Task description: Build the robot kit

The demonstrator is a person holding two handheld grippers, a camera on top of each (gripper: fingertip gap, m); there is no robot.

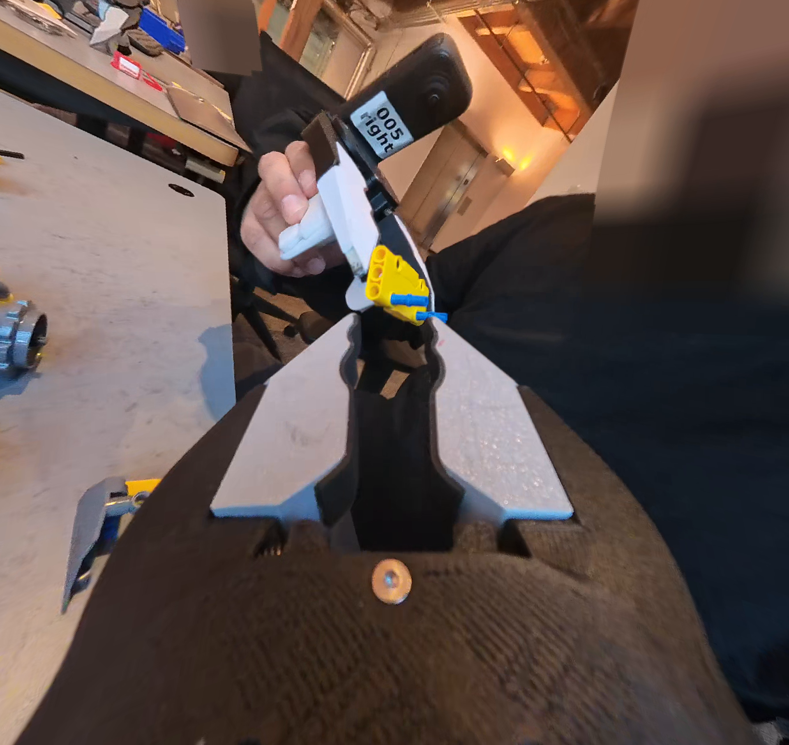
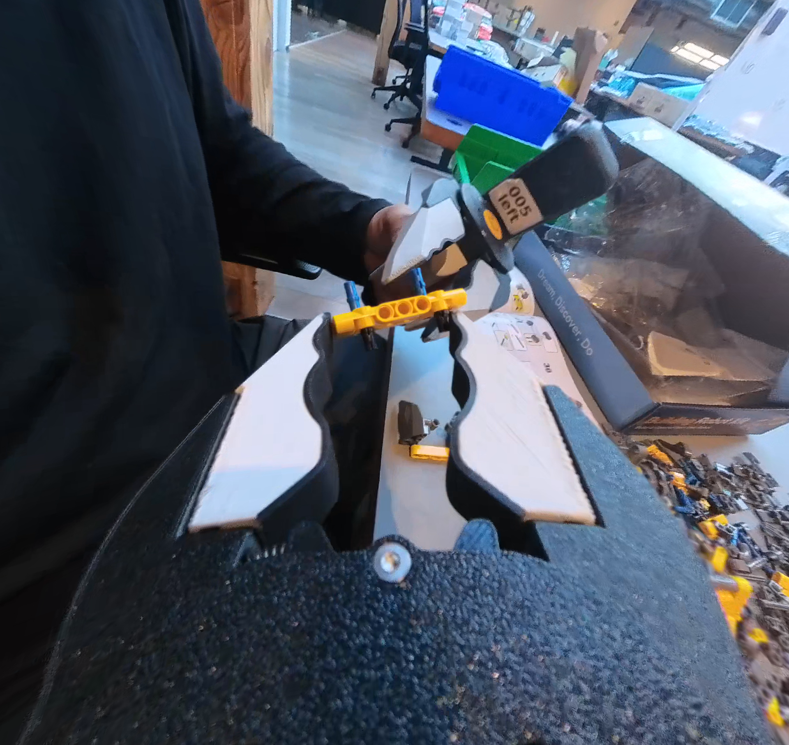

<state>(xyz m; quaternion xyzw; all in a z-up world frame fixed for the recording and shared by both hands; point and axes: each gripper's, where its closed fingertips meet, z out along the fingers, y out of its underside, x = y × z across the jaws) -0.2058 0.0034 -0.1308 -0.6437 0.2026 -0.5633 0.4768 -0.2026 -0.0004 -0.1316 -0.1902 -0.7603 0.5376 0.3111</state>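
Item: yellow beam piece [image 2: 399, 312] with blue pins [image 2: 350, 291], centre of the right wrist view, held in the air across the tips of your right gripper [image 2: 390, 325], whose fingers are closed onto its ends.

Item: your left gripper [image 2: 439, 293], above centre in that view, fingers parted with nothing between them, tips just beside the beam.

Item: pale table [image 2: 422, 489] below, bearing small loose parts [image 2: 416, 425]; heaped yellow and black pieces [image 2: 726, 511] at right edge; dark box [image 2: 666, 297] upper right.
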